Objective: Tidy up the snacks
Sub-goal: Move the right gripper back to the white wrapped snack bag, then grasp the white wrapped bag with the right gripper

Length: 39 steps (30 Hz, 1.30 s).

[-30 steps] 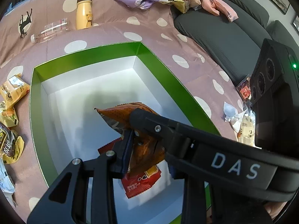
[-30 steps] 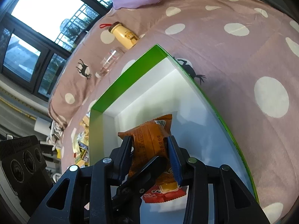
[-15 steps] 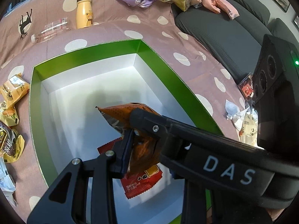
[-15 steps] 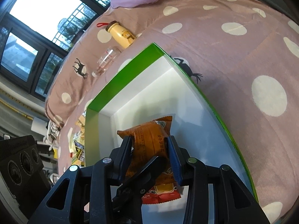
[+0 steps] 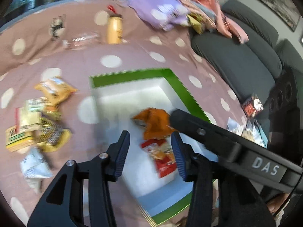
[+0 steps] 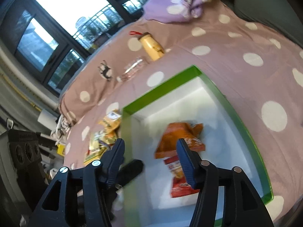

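Note:
A green-rimmed white box lies on the dotted bedspread. An orange snack bag lies inside it, partly over a red snack bag. My left gripper is open and empty above the box. My right gripper is open and empty above the box's left wall. The right gripper's arm crosses the left wrist view. Both views are blurred.
Several yellow snack packets and a white packet lie left of the box. A yellow bottle and a clear bottle lie beyond it. More wrappers lie right, by a grey sofa.
Both grippers were shut on the orange bag; both have opened and pulled back upward. The orange bag now lies in the box on the red bag.

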### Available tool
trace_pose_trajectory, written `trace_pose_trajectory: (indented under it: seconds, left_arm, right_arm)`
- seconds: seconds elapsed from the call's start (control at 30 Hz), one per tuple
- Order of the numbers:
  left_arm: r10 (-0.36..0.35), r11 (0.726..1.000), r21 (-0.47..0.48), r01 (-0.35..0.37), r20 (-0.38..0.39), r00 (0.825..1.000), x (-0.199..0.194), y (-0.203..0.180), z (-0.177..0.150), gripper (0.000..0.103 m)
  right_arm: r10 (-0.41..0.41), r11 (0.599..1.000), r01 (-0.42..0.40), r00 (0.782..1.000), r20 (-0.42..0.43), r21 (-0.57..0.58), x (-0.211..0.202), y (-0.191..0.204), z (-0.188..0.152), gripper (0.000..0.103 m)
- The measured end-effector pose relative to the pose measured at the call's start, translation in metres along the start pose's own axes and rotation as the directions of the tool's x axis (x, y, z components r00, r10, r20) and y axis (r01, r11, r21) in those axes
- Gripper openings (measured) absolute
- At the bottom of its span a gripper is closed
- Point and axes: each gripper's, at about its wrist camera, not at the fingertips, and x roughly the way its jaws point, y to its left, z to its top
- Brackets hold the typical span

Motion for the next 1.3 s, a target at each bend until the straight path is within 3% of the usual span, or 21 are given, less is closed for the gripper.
trace_pose_trajectory:
  seconds: [0.33, 0.57, 0.73, 0.87, 1.03, 1.2, 1.3]
  left_arm:
    - [0.146, 0.975, -0.186, -0.123, 0.119, 0.982, -0.082, 0.079, -0.016, 0.064]
    - [0.217, 0.934, -0.313, -0.175, 0.106, 0.97, -0.104, 0.137, -0.049, 0.066]
    - [0.209, 0.898, -0.409, -0.165, 0.065, 0.976, -0.099, 0.172, -0.07, 0.066]
    - [0.19, 0.879, -0.45, -0.159, 0.025, 0.981, -0.083, 0.187, -0.085, 0.064]
    - [0.149, 0.871, -0.47, -0.144, -0.027, 0.988, -0.058, 0.19, -0.096, 0.064]
    - [0.121, 0.872, -0.473, -0.128, -0.045, 0.992, -0.04, 0.191, -0.098, 0.064]
    - [0.102, 0.865, -0.489, -0.113, -0.048, 0.994, -0.033, 0.195, -0.099, 0.058]
  right_arm:
    - [0.117, 0.988, -0.122, 0.992, -0.055, -0.096, 0.001, 0.076, -0.015, 0.082]
    - [0.175, 0.972, -0.2, 0.967, -0.186, -0.123, 0.037, 0.121, -0.035, 0.085]
    - [0.187, 0.966, -0.232, 0.932, -0.311, -0.114, 0.081, 0.137, -0.051, 0.085]
    - [0.145, 0.964, -0.217, 0.913, -0.381, -0.152, 0.11, 0.149, -0.063, 0.085]
    - [0.09, 0.959, -0.201, 0.884, -0.459, -0.199, 0.145, 0.161, -0.076, 0.085]
    - [0.045, 0.955, -0.183, 0.869, -0.493, -0.234, 0.172, 0.166, -0.08, 0.085]
    - [0.02, 0.95, -0.175, 0.86, -0.51, -0.258, 0.183, 0.168, -0.083, 0.08]
